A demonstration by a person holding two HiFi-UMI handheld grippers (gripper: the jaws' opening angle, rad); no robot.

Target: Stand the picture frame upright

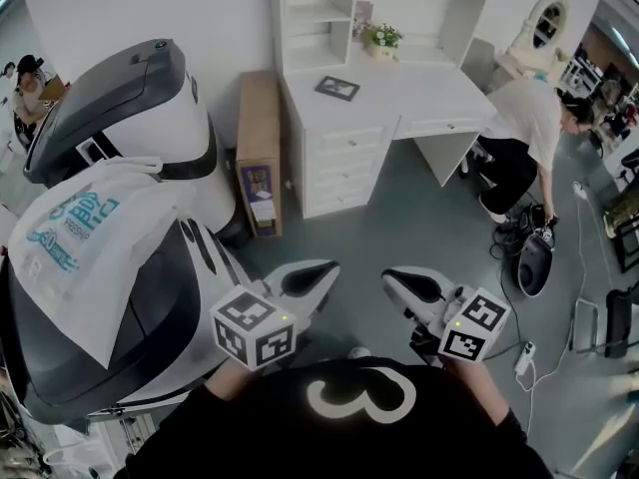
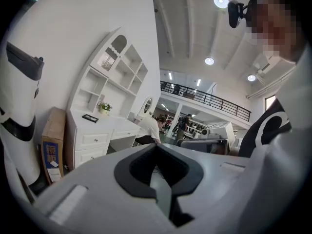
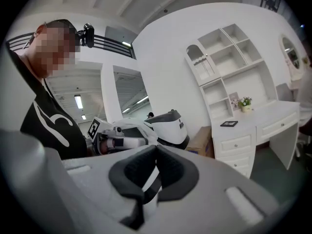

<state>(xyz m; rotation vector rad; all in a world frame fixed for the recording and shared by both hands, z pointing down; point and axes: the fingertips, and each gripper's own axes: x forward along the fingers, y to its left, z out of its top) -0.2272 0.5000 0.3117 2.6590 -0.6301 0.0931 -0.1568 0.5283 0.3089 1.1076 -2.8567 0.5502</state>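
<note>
picture frame (image 1: 337,88) contents too small, shelves (image 1: 318,12) cropped above

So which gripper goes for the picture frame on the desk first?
Left, narrowly. The left gripper and right gripper are both shut, empty and far from the desk; the flat-lying picture frame sits more directly ahead of the left.

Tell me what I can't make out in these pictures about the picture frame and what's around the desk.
- picture frame: too small in every view; its image and any back stand are unreadable.
- desk: in the left gripper view, its right end is hidden behind the bending person.
- cardboard box: in the head view, the label print is too small to read.
</note>
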